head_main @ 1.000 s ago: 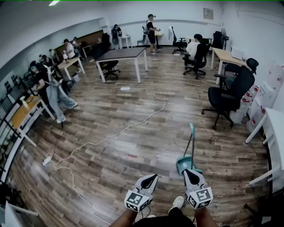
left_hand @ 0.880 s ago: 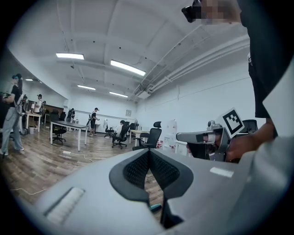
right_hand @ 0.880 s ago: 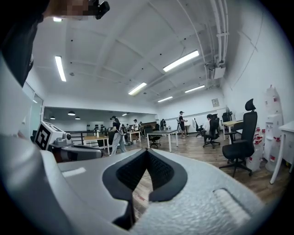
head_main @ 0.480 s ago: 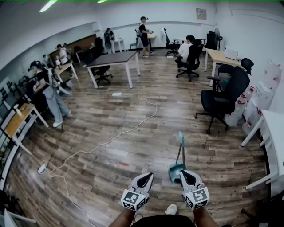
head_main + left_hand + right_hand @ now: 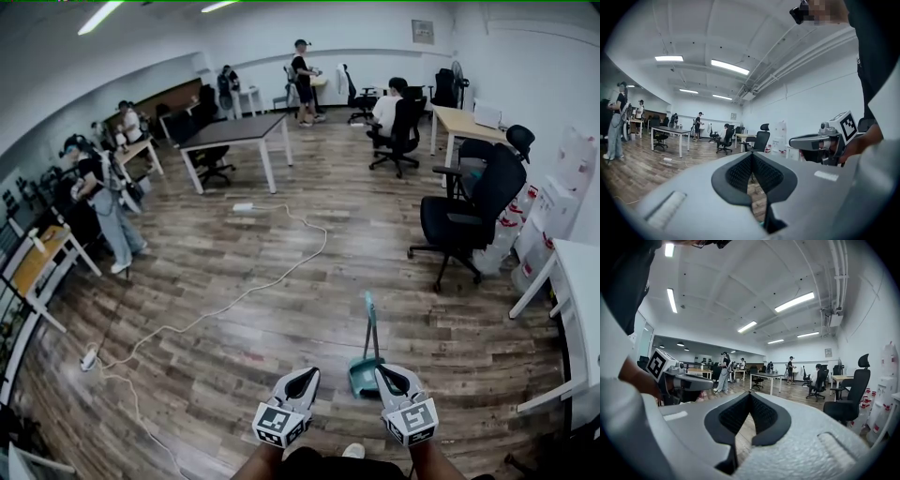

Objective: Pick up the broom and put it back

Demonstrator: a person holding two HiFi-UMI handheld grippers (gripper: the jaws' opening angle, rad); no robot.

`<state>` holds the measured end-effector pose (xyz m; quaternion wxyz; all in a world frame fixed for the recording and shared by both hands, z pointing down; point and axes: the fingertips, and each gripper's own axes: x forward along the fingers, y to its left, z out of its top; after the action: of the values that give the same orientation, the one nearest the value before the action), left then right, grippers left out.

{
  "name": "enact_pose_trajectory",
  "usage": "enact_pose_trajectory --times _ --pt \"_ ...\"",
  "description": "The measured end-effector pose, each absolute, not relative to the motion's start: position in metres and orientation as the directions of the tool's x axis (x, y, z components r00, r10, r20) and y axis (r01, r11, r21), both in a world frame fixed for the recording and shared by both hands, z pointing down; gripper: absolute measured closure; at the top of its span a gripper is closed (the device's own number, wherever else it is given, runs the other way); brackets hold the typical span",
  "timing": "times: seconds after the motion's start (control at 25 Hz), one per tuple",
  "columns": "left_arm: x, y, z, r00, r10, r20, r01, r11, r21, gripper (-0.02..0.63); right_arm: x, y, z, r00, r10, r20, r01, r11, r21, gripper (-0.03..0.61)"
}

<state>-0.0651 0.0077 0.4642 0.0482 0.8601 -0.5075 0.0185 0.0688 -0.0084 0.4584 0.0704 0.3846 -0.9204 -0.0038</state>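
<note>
A teal long-handled broom and dustpan set [image 5: 367,349] stands upright on the wooden floor, just beyond my two grippers in the head view. My left gripper [image 5: 306,373] is held low at the bottom centre, jaws shut and empty. My right gripper [image 5: 383,371] is beside it, also shut and empty, its tip close to the dustpan base without touching it. In the left gripper view my left gripper [image 5: 751,155] has its pads together, and the right gripper [image 5: 808,141] shows alongside. In the right gripper view my right gripper [image 5: 750,394] is closed, with the left gripper [image 5: 693,382] at its side. Neither gripper view shows the broom.
A black office chair [image 5: 466,217] stands to the right, with white boxes [image 5: 562,202] and a white table [image 5: 574,281] behind it. A white cable [image 5: 239,297] snakes across the floor at the left. Several people and desks [image 5: 234,133] fill the far and left sides.
Both grippers have been carried forward together across the floor. The broom and dustpan now stand closer to them and lower in the head view.
</note>
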Motion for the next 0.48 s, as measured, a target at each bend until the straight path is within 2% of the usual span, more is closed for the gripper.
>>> enact_pose_trajectory --times 0.48 --pt "-0.058 -0.014 0.488 0.478 -0.869 0.127 -0.879 -0.472 0.076 0.595 0.068 -0.035 0.472 -0.702 -0.697 0.145 -0.698 0.714 0.05 0.575"
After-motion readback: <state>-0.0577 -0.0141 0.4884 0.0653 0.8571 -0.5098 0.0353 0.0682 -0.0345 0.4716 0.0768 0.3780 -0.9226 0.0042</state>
